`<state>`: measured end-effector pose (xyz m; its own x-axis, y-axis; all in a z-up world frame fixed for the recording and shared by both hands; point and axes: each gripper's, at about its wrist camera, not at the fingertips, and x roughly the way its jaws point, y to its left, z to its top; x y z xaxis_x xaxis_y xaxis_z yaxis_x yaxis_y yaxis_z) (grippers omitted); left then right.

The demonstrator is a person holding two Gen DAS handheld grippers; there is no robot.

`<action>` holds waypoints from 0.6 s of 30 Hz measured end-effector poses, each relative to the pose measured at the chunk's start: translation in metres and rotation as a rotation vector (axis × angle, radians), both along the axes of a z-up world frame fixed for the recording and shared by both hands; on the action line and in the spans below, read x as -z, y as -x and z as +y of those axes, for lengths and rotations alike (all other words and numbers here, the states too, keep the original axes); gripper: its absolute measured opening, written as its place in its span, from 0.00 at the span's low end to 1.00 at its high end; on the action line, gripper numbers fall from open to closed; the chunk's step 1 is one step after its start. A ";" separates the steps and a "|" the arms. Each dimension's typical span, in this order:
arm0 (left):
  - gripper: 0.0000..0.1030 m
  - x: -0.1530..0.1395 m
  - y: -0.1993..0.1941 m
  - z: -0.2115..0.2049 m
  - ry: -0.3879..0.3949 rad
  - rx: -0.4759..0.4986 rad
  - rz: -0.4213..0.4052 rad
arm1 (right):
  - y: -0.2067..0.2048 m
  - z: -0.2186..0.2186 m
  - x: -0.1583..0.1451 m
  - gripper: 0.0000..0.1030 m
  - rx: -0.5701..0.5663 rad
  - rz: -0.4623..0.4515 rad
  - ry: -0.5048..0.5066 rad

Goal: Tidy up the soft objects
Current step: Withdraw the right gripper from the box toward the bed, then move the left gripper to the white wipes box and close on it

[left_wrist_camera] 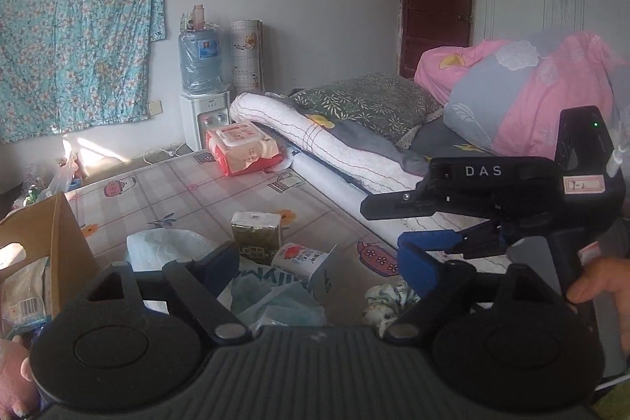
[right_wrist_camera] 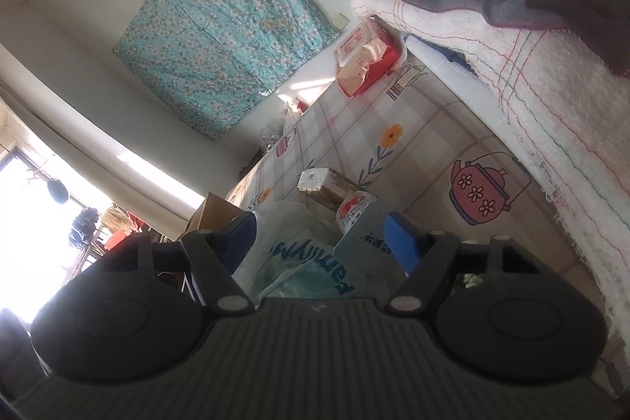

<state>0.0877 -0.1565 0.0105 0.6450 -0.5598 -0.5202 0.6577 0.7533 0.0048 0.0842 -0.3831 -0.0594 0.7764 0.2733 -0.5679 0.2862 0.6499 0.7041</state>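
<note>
Plastic bag (left_wrist_camera: 271, 298) with green lettering lies on patterned tabletop (left_wrist_camera: 189, 191), between left gripper (left_wrist_camera: 315, 262) fingers; jaws wide apart, nothing clamped. Tissue packs: white-red one (left_wrist_camera: 299, 258) at 12 o'clock of bag, green one (left_wrist_camera: 258, 231) beyond it. Crumpled floral cloth (left_wrist_camera: 388, 298) at 3 o'clock. Right gripper (right_wrist_camera: 321, 235) jaws apart, straddling bag (right_wrist_camera: 299, 262) and light-blue box (right_wrist_camera: 364, 243), no pad contact visible. Cardboard box (left_wrist_camera: 51, 243) at 9 o'clock.

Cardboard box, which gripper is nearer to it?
Left. The left gripper sits right beside the cardboard box; the right gripper is farther off, on the bed side.
</note>
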 end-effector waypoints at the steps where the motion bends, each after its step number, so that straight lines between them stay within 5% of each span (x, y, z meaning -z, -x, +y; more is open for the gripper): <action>1: 0.80 0.004 -0.004 -0.008 -0.017 0.008 0.009 | -0.006 -0.005 0.004 0.66 0.001 0.010 0.001; 9: 0.48 0.035 -0.042 -0.050 -0.132 0.027 0.104 | -0.043 -0.023 0.040 0.50 -0.031 0.086 -0.021; 18: 0.32 0.060 -0.070 -0.073 -0.271 0.020 0.174 | -0.075 -0.024 0.074 0.50 -0.046 0.136 -0.082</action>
